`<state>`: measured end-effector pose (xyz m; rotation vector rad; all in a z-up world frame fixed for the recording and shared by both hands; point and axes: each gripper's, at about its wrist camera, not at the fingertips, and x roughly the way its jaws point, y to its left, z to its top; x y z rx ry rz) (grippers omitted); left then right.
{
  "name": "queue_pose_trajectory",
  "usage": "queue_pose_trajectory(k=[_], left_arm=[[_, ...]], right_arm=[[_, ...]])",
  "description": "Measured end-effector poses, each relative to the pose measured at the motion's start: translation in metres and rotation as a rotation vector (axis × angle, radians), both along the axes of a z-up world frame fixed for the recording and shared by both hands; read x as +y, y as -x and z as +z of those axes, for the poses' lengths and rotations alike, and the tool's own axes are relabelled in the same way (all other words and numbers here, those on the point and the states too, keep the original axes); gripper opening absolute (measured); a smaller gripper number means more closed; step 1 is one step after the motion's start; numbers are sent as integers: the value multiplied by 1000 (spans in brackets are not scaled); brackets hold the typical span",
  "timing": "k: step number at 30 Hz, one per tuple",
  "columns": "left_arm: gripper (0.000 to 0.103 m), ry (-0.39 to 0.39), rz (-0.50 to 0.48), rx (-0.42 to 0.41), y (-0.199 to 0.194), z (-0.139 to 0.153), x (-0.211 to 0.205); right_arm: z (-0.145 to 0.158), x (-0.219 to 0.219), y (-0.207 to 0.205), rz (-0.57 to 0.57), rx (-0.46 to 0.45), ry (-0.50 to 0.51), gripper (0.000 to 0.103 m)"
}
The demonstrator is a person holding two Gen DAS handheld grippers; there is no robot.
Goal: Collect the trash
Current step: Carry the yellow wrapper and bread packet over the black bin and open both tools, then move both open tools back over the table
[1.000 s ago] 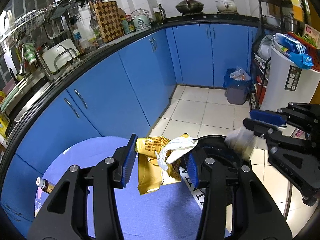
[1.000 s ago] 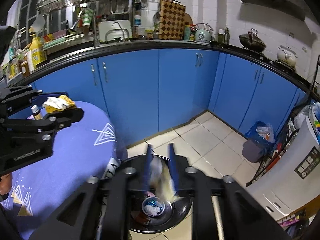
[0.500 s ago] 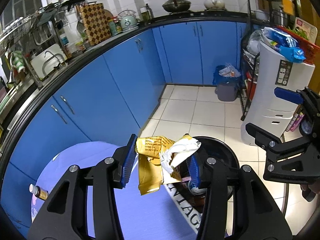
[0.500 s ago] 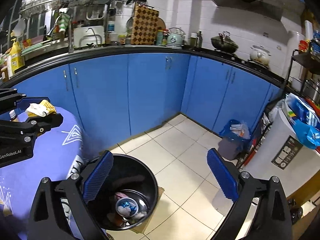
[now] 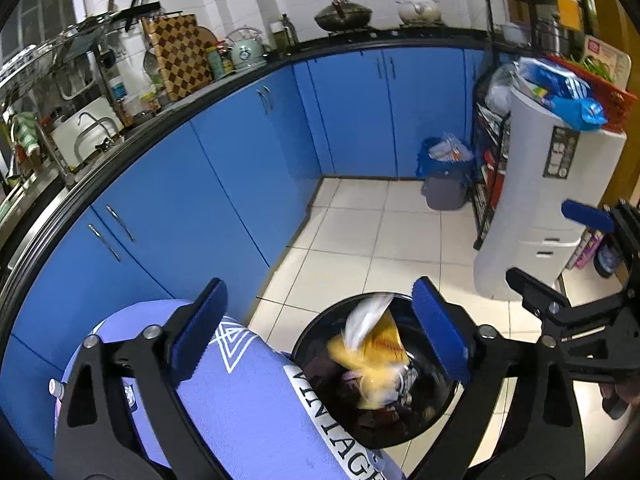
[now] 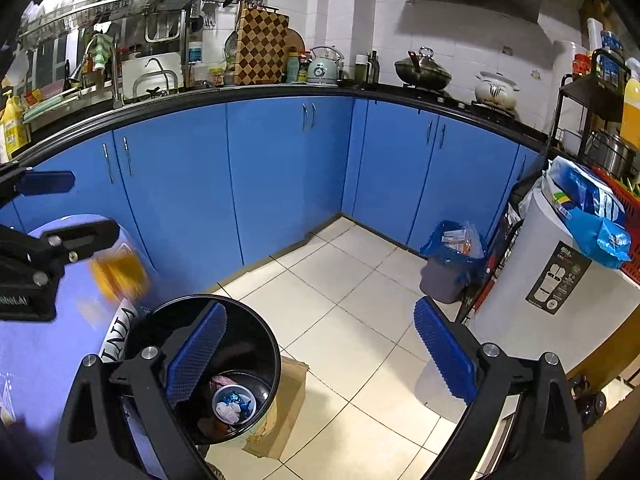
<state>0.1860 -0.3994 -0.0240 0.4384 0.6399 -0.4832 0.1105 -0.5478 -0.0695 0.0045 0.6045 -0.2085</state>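
A round black trash bin [image 5: 436, 412] stands on the tiled floor beside a table with a purple cloth [image 5: 248, 400]. My left gripper [image 5: 320, 332] is open above the bin's rim. A yellow wrapper with white paper [image 5: 372, 356], blurred, is loose in the air over the bin's mouth. In the right wrist view the wrapper [image 6: 118, 272] shows as a yellow blur below the left gripper, above the bin [image 6: 264, 344]. My right gripper [image 6: 320, 352] is open and empty over the bin's right side. Other trash [image 6: 234, 404] lies in the bin.
Blue cabinets [image 6: 280, 168] curve along the back under a black counter. A small grey bin with a blue bag [image 5: 446, 172] stands in the corner. A white appliance [image 5: 540, 208] and a rack stand on the right. A small bottle [image 5: 56, 388] sits on the table's left.
My left gripper has opened and let go of the yellow wrapper, which drops toward the black bin. My right gripper opened earlier, dropped its trash, and stays open.
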Motion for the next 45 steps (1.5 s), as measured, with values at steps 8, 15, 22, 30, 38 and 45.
queue_pose_trajectory(k=[8, 15, 22, 30, 38, 45], left_arm=[[93, -8, 31, 11, -5, -2, 15], [93, -6, 83, 5, -2, -2, 56], [93, 1, 167, 23, -2, -4, 112], [93, 33, 236, 11, 8, 5, 168], [92, 62, 320, 24, 20, 2, 228], [93, 63, 398, 68, 29, -15, 279]], right_arm=[[-1, 6, -2, 23, -1, -36, 93], [4, 41, -7, 94, -1, -33, 93], [12, 90, -17, 186, -2, -15, 93], [26, 150, -21, 284, -9, 39, 93], [37, 197, -21, 355, -15, 73, 93], [38, 244, -20, 426, -3, 94, 93]])
